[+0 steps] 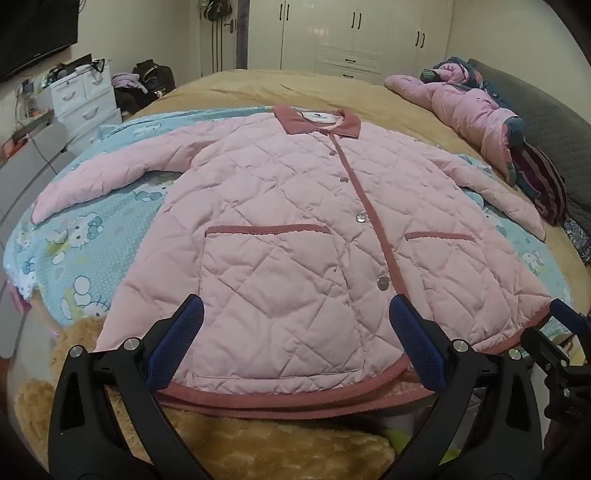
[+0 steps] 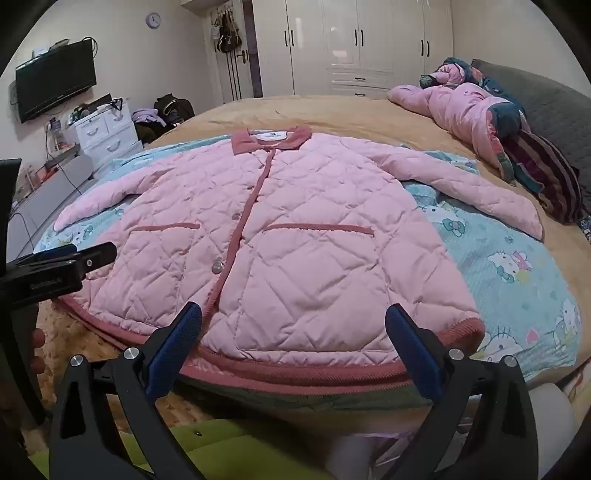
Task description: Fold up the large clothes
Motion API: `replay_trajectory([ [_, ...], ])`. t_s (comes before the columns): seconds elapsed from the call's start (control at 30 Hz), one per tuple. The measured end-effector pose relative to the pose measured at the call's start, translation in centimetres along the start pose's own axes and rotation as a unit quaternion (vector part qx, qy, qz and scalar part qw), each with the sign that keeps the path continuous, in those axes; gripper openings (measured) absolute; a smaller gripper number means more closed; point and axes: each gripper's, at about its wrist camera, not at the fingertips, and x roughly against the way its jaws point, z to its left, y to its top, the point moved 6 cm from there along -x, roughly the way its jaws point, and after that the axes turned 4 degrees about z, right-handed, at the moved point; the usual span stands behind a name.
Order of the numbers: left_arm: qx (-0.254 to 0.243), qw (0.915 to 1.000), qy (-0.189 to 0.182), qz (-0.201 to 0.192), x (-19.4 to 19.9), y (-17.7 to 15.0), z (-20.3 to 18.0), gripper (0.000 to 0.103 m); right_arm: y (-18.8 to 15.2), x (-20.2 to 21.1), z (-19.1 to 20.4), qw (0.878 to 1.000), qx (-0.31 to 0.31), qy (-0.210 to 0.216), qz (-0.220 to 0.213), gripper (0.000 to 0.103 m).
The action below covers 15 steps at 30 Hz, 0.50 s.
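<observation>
while it lies flat and buttoned in mid-frame, the pink quilted jacket [image 1: 295,229] runs lengthwise from hem at the bottom to collar at the top, sleeves spread sideways, on a cartoon-print sheet [image 1: 85,240] over a tan bed [image 1: 295,85]; white wardrobes [image 1: 351,33] stand behind. left gripper [image 1: 295,314] and right gripper [image 2: 293,317] gape wide above the hem, holding nothing.

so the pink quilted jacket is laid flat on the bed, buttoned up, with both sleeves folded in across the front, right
Not quite. The pink quilted jacket does lie flat on the bed, buttoned up, but both sleeves are spread out to the sides, not folded in. The left wrist view shows it.
</observation>
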Motion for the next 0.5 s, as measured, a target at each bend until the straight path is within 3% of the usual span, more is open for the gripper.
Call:
replay_trajectory([
  [0.27,-0.004,1.0000,0.002,0.003,0.1,0.1,-0.5,0.094,-1.0,1.5,-0.3,1.000,-0.004,-0.001,-0.007,0.099],
  [0.33,-0.003,1.0000,0.001,0.003,0.2,0.1,-0.5,0.094,-0.1,-0.3,0.0,1.000,-0.006,-0.007,0.012,0.099],
  [0.5,-0.004,1.0000,-0.002,0.001,0.4,-0.1,-0.3,0.094,-0.1,-0.7,0.0,1.000,-0.006,-0.004,0.012,0.099],
])
